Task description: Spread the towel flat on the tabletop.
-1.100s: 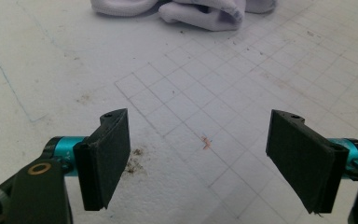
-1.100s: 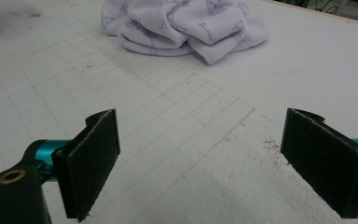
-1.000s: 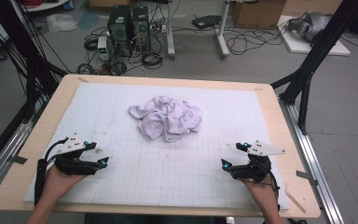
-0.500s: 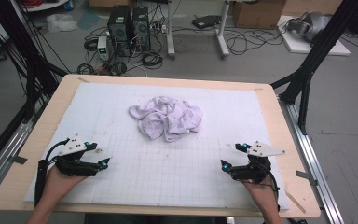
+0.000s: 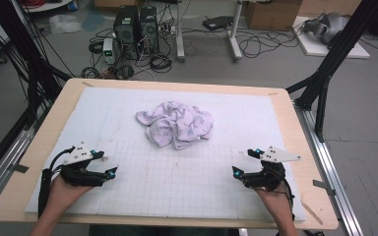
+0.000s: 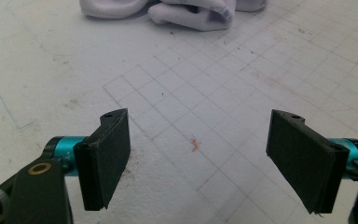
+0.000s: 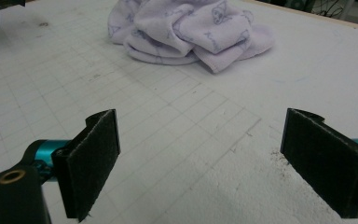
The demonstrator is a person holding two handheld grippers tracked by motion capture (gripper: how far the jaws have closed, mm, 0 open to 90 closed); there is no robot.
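Nothing has shifted since the earlier frames: both grippers rest where they were, work not begun.
Left gripper (image 5: 109, 173) and right gripper (image 5: 238, 173) sit jaws spread, empty, at the worktop's (image 5: 54, 129) near edge; the crumpled cloth (image 5: 175, 124) lies untouched mid-worktop, well apart from both. Grasping and all handling remain.
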